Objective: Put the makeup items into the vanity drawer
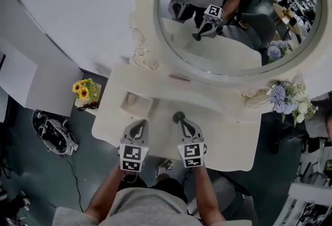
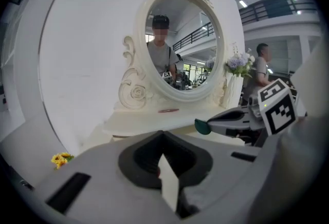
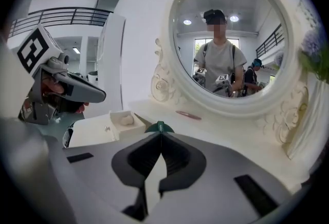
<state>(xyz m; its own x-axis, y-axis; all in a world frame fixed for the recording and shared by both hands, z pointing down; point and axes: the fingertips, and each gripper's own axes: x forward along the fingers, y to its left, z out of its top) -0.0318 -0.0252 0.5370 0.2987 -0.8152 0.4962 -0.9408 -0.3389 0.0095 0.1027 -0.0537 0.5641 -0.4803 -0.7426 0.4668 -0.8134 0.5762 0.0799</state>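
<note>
Your right gripper [image 1: 179, 119] has its jaws clamped on a small, round, dark green makeup piece [image 2: 202, 126], over the white vanity top [image 1: 228, 137]. Your left gripper [image 1: 137, 127] has its jaws together, empty. 1 open drawer [image 1: 136, 103] lies just beyond it.

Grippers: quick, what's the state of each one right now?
Left gripper: closed, nothing visible between the jaws.
Right gripper: closed on a small dark green disc.
</note>
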